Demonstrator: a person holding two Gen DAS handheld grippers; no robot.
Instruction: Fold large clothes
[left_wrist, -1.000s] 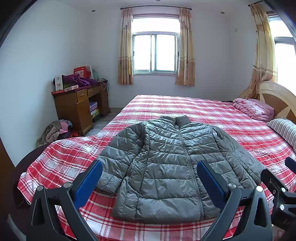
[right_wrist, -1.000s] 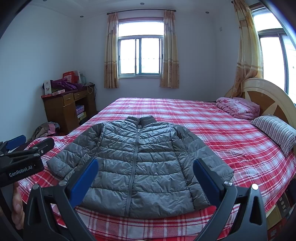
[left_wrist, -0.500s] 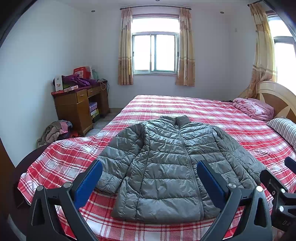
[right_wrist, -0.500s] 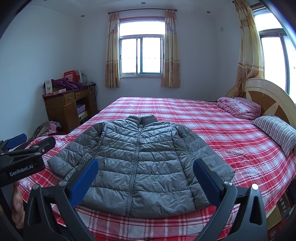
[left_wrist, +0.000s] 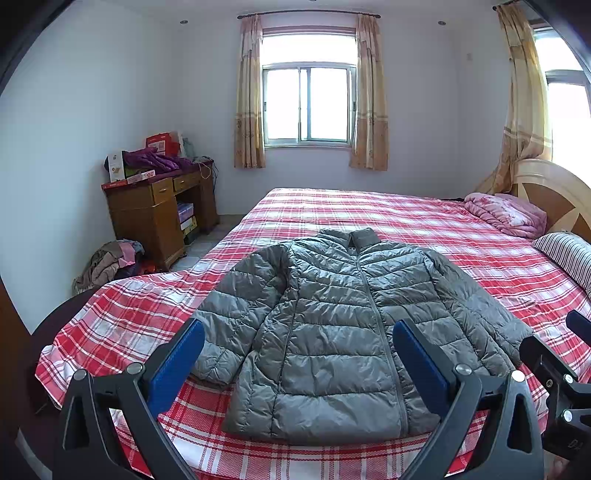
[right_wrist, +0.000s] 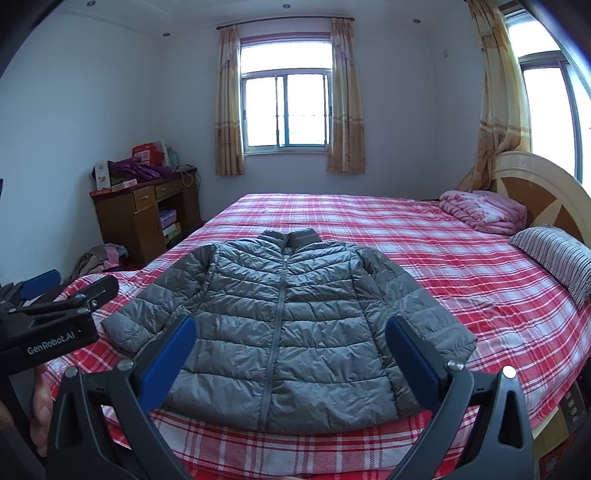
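A grey quilted puffer jacket (left_wrist: 332, 328) lies flat and zipped on the red plaid bed (left_wrist: 369, 210), collar away from me, sleeves spread to both sides. It also shows in the right wrist view (right_wrist: 280, 325). My left gripper (left_wrist: 298, 356) is open and empty, held above the jacket's hem near the bed's front edge. My right gripper (right_wrist: 290, 350) is open and empty too, at about the same height over the hem. Each gripper shows at the edge of the other's view.
A wooden desk (left_wrist: 155, 210) piled with boxes and clothes stands at the left wall, with a clothes heap (left_wrist: 107, 262) on the floor. A pink folded quilt (left_wrist: 506, 214) and a striped pillow (left_wrist: 569, 254) lie by the headboard (left_wrist: 546, 188) on the right.
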